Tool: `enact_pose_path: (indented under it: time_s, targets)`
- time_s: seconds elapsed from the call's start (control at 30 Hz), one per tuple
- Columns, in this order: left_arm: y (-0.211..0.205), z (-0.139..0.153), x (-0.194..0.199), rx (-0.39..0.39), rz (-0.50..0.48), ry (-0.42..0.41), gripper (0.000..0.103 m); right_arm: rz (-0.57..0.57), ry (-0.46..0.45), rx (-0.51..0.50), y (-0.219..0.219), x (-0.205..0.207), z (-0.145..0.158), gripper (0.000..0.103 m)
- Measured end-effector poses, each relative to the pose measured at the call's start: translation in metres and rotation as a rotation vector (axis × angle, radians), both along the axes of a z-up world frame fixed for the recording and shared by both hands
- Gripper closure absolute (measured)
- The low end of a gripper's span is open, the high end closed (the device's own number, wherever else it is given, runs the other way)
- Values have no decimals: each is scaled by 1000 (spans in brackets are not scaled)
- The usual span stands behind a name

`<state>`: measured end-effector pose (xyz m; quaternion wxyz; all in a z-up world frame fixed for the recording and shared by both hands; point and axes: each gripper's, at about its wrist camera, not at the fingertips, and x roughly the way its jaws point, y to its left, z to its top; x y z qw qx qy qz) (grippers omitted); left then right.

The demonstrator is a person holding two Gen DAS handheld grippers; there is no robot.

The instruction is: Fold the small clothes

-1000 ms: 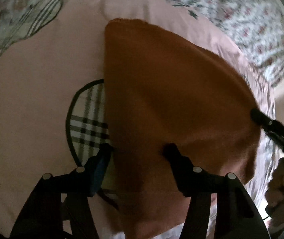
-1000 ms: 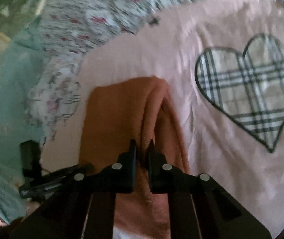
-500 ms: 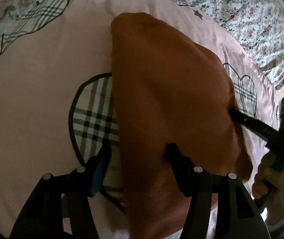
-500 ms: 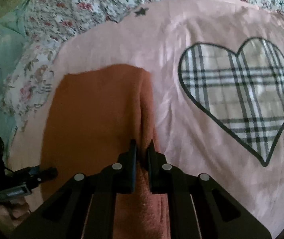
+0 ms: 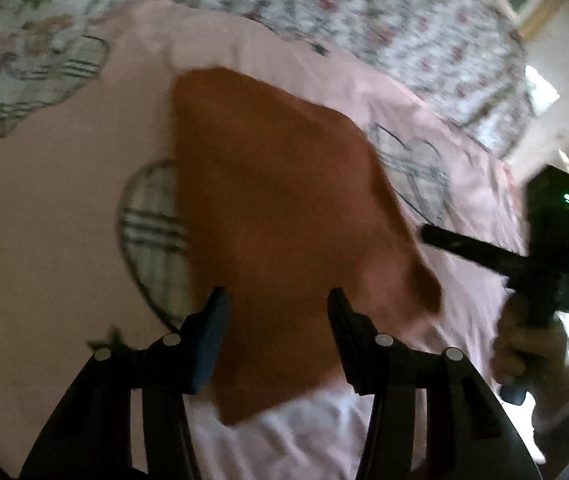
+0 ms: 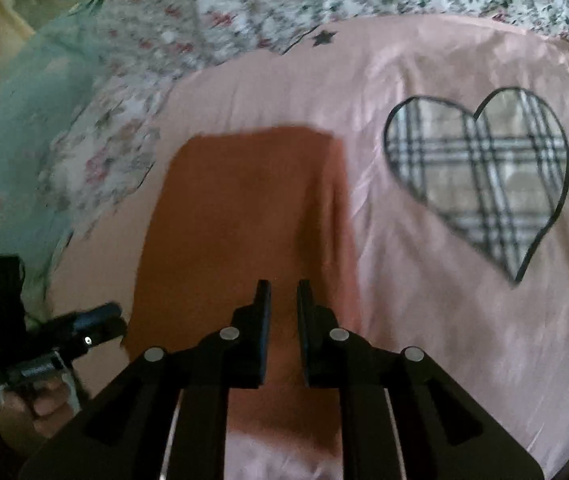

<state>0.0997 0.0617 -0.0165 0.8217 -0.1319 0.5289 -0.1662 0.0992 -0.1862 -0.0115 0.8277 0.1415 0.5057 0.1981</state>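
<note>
A folded orange cloth (image 5: 280, 216) lies flat on a pink bedsheet (image 5: 44, 240). It also shows in the right wrist view (image 6: 236, 216), with a lighter folded edge along its right side. My left gripper (image 5: 276, 308) is open and hovers over the cloth's near end, holding nothing. My right gripper (image 6: 284, 300) is open by a narrow gap, just above the cloth's near edge, with no cloth between its fingers. In the left wrist view the right gripper (image 5: 436, 238) sits clear of the cloth's right edge. In the right wrist view the left gripper (image 6: 108, 316) sits at the cloth's left edge.
The pink sheet has plaid heart patches (image 6: 480, 180), one partly under the cloth (image 5: 152, 232). A floral quilt (image 5: 384, 12) lies behind the sheet. A teal fabric (image 6: 12, 128) lies at the far left in the right wrist view.
My right gripper has opened and let go of the cloth's folded edge. It has drawn back from the cloth. The cloth now lies flatter on the sheet.
</note>
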Motion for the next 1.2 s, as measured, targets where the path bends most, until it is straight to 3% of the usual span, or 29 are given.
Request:
enact_pose_path:
  time_s: [0.1, 0.2, 0.47, 0.57, 0.67, 0.8, 0.87, 0.93, 1.0, 1.07, 1.2]
  targets:
    - [-15, -25, -7, 68, -69, 40, 60, -17, 63, -107, 3, -7, -29, 90]
    - [-25, -44, -12, 133, -133, 47, 64, -39, 53, -107, -5, -9, -46, 97]
    - [-28, -40, -21, 170, -144, 42, 63, -14, 13, -114, 7, -30, -20, 93]
    - [-30, -43, -29, 185, -150, 36, 63, -17, 50, -170, 6, -41, -37, 93]
    - [-29, -41, -35, 191, -148, 29, 63, -66, 80, -102, -7, -43, -49, 96]
    - [-17, -32, -44, 208, -135, 17, 61, -65, 47, -101, 0, -49, -28, 93]
    - [-11, -26, -48, 229, -116, 8, 55, -59, 30, -76, 1, -55, -16, 92]
    - [-3, -18, -55, 264, -78, -16, 50, -57, 8, -69, 3, -64, -3, 84]
    - [6, -10, -62, 284, -51, -31, 47, -59, -25, -67, 5, -74, 11, 54]
    - [13, -3, -70, 319, -24, -46, 41, -53, -66, -75, 8, -85, 23, 44]
    - [15, 8, -87, 393, -9, -88, 27, 0, -112, -130, 19, -106, 34, 32]
